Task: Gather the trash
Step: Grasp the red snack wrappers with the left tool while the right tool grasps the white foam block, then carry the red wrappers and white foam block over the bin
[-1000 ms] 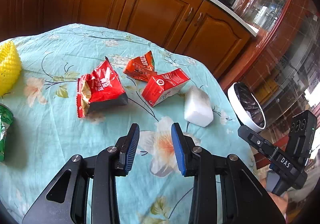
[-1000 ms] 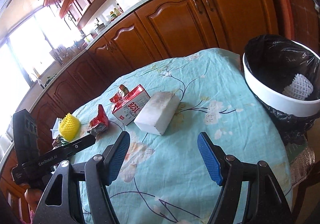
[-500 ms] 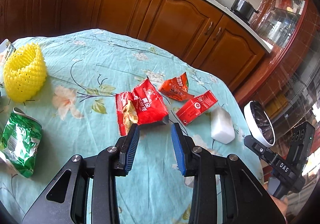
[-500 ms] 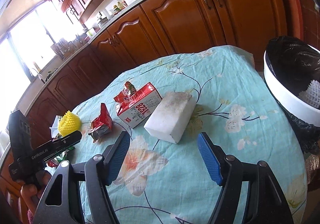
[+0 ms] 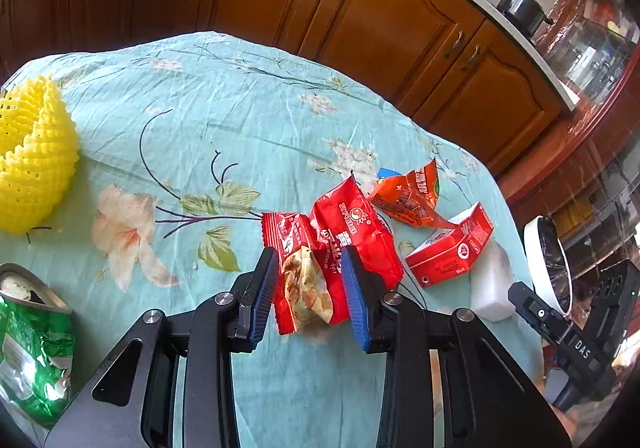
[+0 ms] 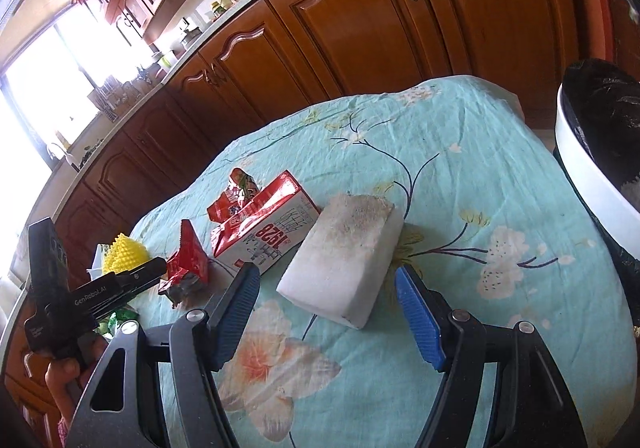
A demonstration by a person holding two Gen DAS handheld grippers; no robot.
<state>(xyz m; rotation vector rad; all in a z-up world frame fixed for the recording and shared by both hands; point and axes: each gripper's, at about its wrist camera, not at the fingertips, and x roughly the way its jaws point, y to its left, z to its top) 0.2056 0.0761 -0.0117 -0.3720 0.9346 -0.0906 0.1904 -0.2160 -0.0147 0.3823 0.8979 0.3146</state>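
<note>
- Left gripper (image 5: 309, 290) has its jaws apart, sitting either side of the near, torn-open end of a red snack wrapper (image 5: 340, 248). The blue pads look just off the foil, not pinching it as far as one can tell.
- That wrapper lies flat with its long axis running away from the jaws, open mouth toward the camera.
- Right gripper (image 6: 328, 312) is spread wide too, nothing between the fingers. A white foam block (image 6: 340, 260) lies just past the tips, long axis angled up to the right.
- Next to the block is a red milk carton (image 6: 264, 228) on its side, and an orange wrapper (image 5: 408, 193) behind it.
- Farther left there's a yellow foam net (image 5: 34, 163) and a green bag (image 5: 34, 360).
- Everything sits on a teal floral tablecloth (image 5: 224, 119). A white bin with a black liner (image 6: 592, 163) stands off the right edge, and brown kitchen cabinets (image 6: 360, 27) run behind.
</note>
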